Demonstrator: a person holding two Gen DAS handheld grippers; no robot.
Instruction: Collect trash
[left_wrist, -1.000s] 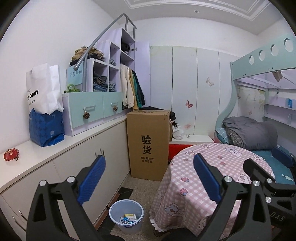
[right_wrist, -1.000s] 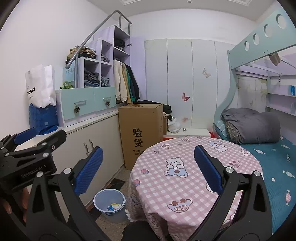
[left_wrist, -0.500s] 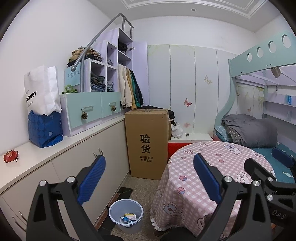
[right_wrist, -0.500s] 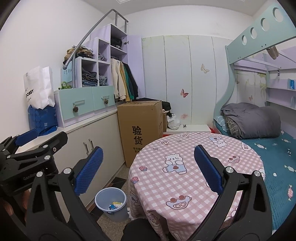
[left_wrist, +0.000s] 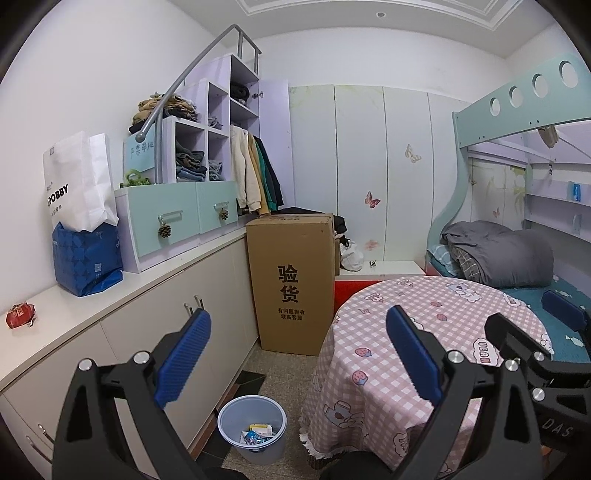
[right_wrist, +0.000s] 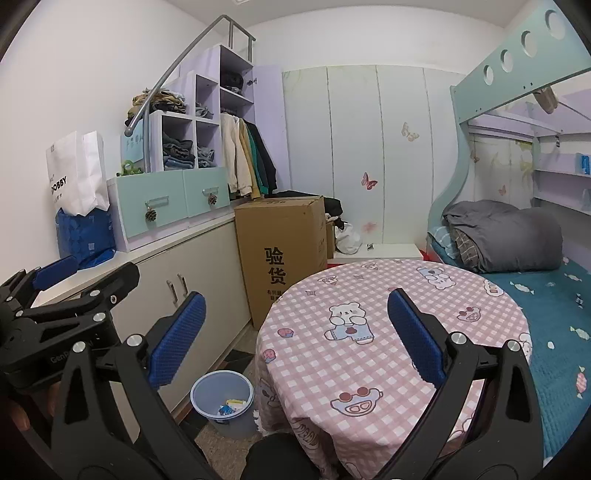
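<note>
The mint-green bunk bed (left_wrist: 517, 122) with a teal quilted mattress occupied the right side of the room, a rolled grey duvet (right_wrist: 506, 236) lying on it. Along the left wall ran a long white counter over cream cabinet doors (left_wrist: 122, 295), bearing pale-green drawers hung with pine cones. Between these stood a round table under a pink checked cloth with cartoon bears (right_wrist: 369, 332). Behind the table, against the counter's end, stood an upright brown cardboard carton (left_wrist: 291, 280) printed "验货" in large characters, with smaller lines beneath. On the counter a white paper bag (left_wrist: 79, 184) reading "DOBBY" rose from a blue patterned bag (left_wrist: 86, 258). On the floor between cabinets and table sat a small pale-blue plastic waste bin (left_wrist: 253, 428) holding a few wrappers. A crumpled red wrapper (left_wrist: 20, 315) lay alone near the counter's near end. The left gripper (left_wrist: 297, 354) and right gripper (right_wrist: 295, 332) were both spread wide, blue pads apart and holding nothing; the left gripper's body showed partial lettering "GenR".
</note>
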